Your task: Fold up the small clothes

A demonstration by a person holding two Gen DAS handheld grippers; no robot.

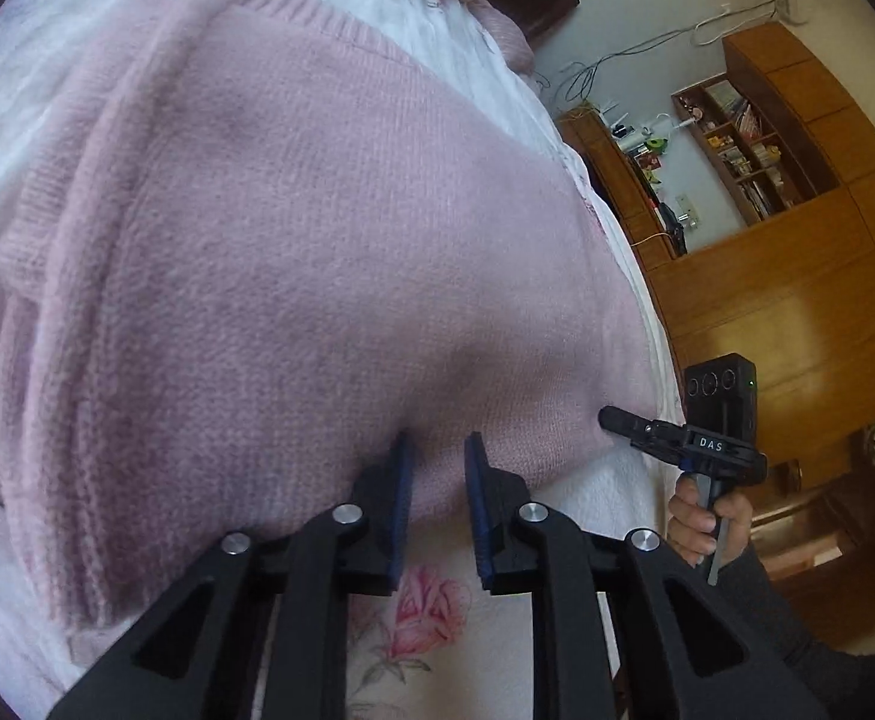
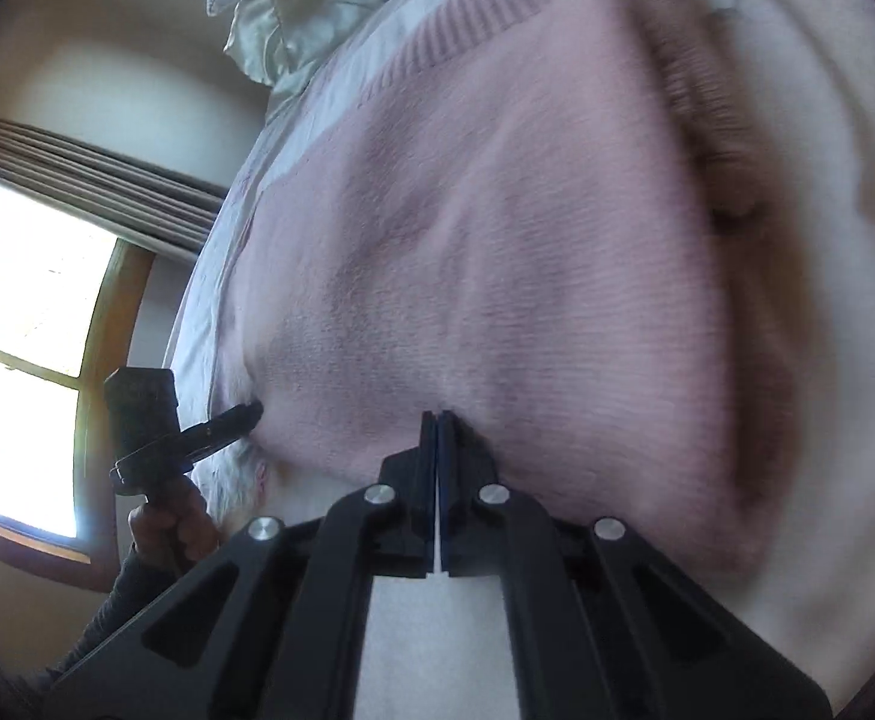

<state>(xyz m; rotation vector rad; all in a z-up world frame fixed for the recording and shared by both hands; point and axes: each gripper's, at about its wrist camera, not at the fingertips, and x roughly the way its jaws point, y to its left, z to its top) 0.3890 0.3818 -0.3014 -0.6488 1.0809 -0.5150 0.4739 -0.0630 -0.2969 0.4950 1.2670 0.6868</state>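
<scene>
Left wrist view: one pink sweater; left hand-held gripper parted, right hand-held gripper pinching its edge.

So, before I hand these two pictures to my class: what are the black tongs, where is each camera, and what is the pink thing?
No robot here: a person holds a pair of hand-held tongs in each hand, each with a wide-angle camera looking along its fingers. The left camera shows the left tongs open, blue pads either side of the near edge of a pink knitted sweater that is spread on a bed with a white flowered sheet. At its right is the right hand holding the other tool. The right camera shows the right tongs shut on the sweater's edge. Neither has lifted it clearly.
</scene>
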